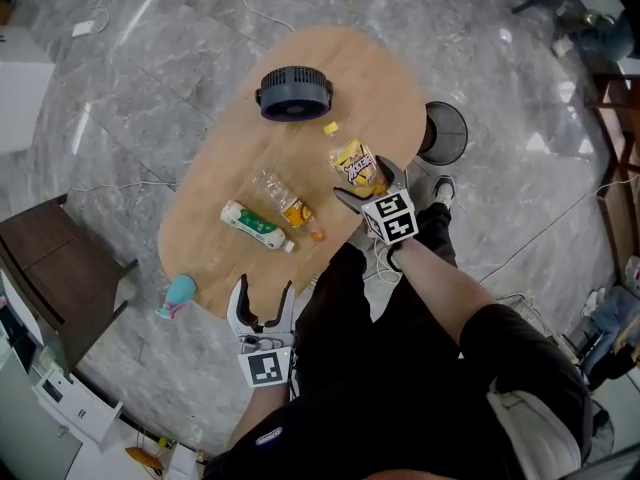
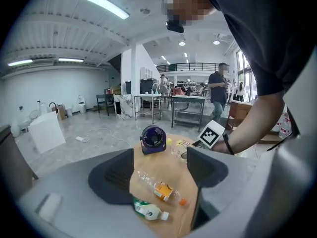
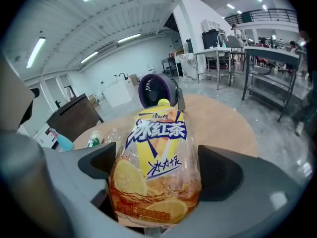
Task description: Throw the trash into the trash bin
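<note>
A tea bottle with a yellow label [image 3: 156, 148] lies on its side on the oval wooden table [image 1: 225, 163] near its right edge. My right gripper [image 1: 363, 180] is shut on its lower half, both pads against the plastic. A loose yellow cap [image 1: 330, 128] rests just beyond it. A clear bottle with an orange label [image 1: 292, 208] and a green-and-white bottle [image 1: 256, 226] lie mid-table. My left gripper [image 1: 262, 308] hangs open and empty off the table's near edge, aimed at those two bottles [image 2: 159, 188]. The black mesh trash bin [image 1: 443, 133] stands on the floor right of the table.
A dark round fan [image 1: 294, 92] sits at the table's far end. A teal object [image 1: 178, 296] lies on the floor at the near left corner. A dark cabinet [image 1: 55, 268] stands left. Cables trail over the grey marble floor. Metal tables and people are far off.
</note>
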